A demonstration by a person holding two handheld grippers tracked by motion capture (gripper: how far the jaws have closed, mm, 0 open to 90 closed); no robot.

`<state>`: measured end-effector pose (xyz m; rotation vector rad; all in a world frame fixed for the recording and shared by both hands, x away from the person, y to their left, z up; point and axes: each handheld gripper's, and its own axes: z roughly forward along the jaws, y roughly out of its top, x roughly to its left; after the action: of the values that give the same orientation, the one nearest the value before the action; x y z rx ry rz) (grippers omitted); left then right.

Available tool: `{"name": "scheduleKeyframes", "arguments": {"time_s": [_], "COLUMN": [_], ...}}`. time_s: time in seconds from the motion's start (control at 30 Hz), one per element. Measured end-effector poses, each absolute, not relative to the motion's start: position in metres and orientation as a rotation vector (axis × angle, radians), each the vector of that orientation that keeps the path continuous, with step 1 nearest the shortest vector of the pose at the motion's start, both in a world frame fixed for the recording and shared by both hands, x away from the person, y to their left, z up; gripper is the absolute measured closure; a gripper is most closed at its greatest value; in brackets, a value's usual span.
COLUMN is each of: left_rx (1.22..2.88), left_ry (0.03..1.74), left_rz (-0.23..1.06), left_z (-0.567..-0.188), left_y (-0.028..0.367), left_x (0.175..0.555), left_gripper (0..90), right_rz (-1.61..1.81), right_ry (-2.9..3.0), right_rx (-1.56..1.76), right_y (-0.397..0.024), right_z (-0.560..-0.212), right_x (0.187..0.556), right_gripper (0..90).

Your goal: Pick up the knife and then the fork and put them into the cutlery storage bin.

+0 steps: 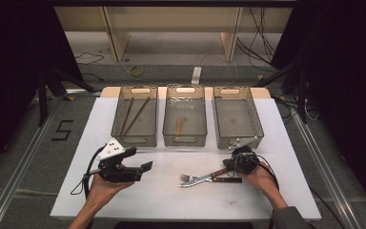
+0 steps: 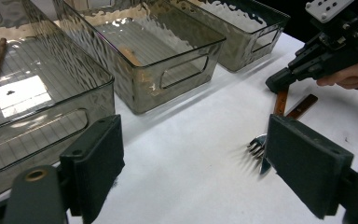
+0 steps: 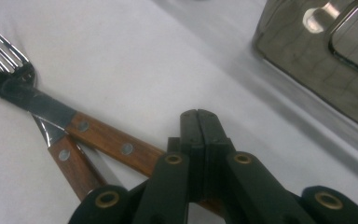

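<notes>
We hold the right gripper [image 1: 232,164] low over the wooden handles of the fork [image 1: 196,179] and the knife [image 1: 219,180], which lie crossed on the white table [image 1: 171,200] in front of the right-hand bin [image 1: 237,123]. In the right gripper view its jaws are pressed together with nothing between them, their tips just above the knife handle [image 3: 114,142]; whether they touch the wood we cannot tell. The fork's tines [image 3: 2,51] point away to the left, and the knife blade [image 3: 32,100] lies across them.

Our left gripper [image 1: 145,168] hovers well apart from the cutlery, its jaws spread wide and empty, facing the fork across bare table. Two brown sticks [image 1: 134,114] lie in the left bin [image 1: 134,121], and a pale wooden piece [image 1: 179,125] in the middle bin [image 1: 185,119].
</notes>
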<state>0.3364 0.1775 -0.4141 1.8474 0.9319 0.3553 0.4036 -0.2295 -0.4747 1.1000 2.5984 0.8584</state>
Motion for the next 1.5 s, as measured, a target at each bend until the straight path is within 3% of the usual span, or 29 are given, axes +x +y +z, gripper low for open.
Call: {"name": "scheduleKeyframes", "arguments": {"time_s": [1.43, 1.5], "left_rx": [1.853, 1.855], "left_ry": [0.939, 0.937], "left_rz": [0.362, 0.362], "left_z": [-0.415, -0.415], "left_y": [0.178, 0.178], "left_x": [0.336, 0.336], "left_gripper": [18.8, 18.8], "right_rz": [0.717, 0.721], "right_ry": [2.830, 2.820], "right_rx": [0.952, 0.960], "right_y": [-0.215, -0.215], "right_z": [-0.465, -0.462], "right_x": [0.329, 0.329], "right_gripper": [89.9, 84.1]}}
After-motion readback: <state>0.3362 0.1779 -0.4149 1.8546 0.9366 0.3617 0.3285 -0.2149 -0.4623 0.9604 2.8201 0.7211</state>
